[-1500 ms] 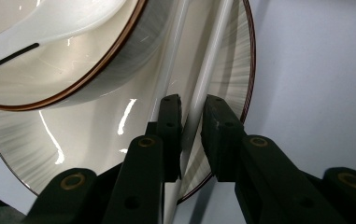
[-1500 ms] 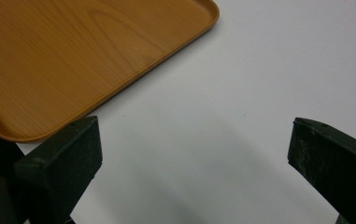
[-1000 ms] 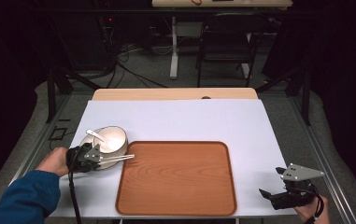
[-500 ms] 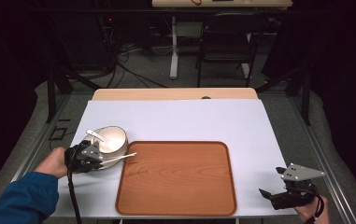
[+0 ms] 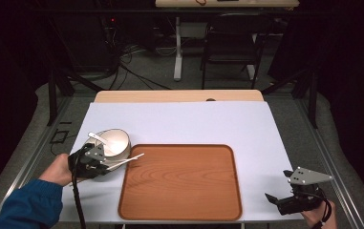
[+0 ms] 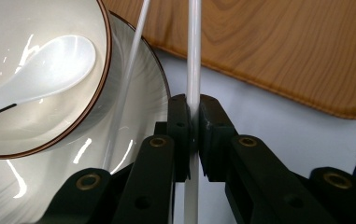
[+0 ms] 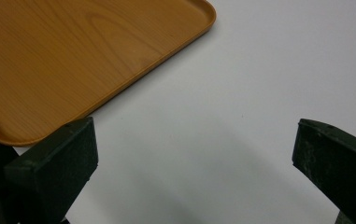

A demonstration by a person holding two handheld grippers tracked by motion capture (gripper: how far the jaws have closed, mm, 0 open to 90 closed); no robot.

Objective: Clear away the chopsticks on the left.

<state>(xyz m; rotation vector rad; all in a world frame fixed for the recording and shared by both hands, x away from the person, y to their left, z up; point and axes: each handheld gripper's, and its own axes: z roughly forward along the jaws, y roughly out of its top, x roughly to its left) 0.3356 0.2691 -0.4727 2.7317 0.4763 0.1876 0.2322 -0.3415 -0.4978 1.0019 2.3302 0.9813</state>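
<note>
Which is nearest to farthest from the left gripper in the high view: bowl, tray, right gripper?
1. Bowl: right beside the left gripper, just beyond it, with a spoon inside.
2. Tray: to its right, mid-table.
3. Right gripper: far across, at the table's near right corner.

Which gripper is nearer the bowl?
Left. The left gripper is right beside the bowl, holding chopsticks; the right gripper is far across the tray.
</note>
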